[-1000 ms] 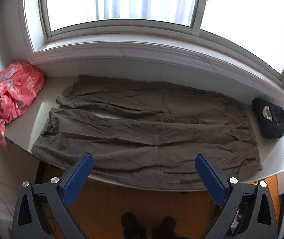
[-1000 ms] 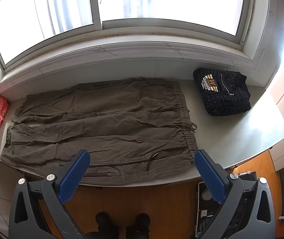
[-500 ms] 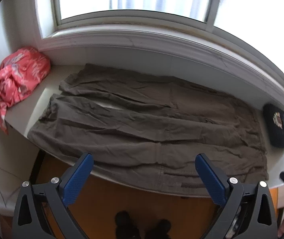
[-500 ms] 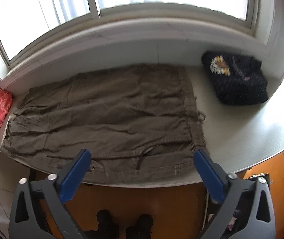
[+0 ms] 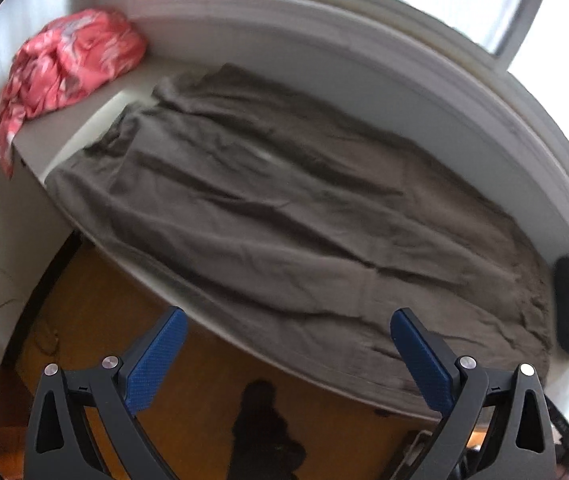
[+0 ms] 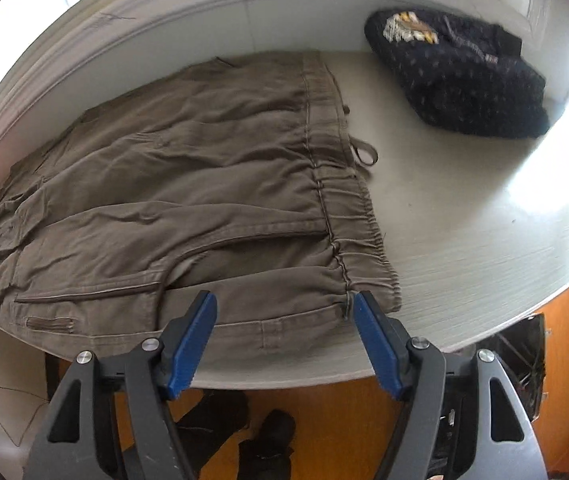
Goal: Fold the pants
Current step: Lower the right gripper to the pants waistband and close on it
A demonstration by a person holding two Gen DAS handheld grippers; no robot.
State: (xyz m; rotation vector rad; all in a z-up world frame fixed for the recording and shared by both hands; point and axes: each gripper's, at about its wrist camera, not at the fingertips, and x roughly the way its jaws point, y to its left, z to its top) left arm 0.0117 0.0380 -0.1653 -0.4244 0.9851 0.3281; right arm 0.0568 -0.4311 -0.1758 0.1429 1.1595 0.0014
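Pants laid flat on window ledge, both grippers above the near edge

Pants (image 6: 172,200): brown, wrinkled, spread lengthwise on the white ledge (image 6: 464,220) under the window. In my right wrist view the elastic waistband sits at about 3 o'clock of the garment, with a cord loop sticking out onto the bare ledge; the leg ends run off toward 9 o'clock. A zip pocket and a seam lie along the near edge, which slightly overhangs the ledge front. In my left wrist view the same pants (image 5: 284,208) slant from 10 o'clock down to 4 o'clock, blurred.

Right gripper (image 6: 284,312): my blue pads are closing, at a middling gap. They frame the near waistband corner, at 6 o'clock of the garment. I see no cloth pinched between them; whether the tips touch the fabric I cannot tell.

Left gripper (image 5: 284,328): jaws wide, nothing between the pads. It hangs over the near edge of the pants, with the orange floor (image 5: 104,320) showing below.

Red cloth (image 5: 68,60): patterned, bunched in the ledge corner at 10 o'clock in my left view, just beside the leg ends, one end hanging over the ledge front.

Dark garment (image 6: 460,80): navy, speckled, with a yellow-and-white badge, lying at 1 o'clock in my right view, apart from the waistband.

Shoes (image 6: 244,432): dark, on the floor at 6 o'clock.
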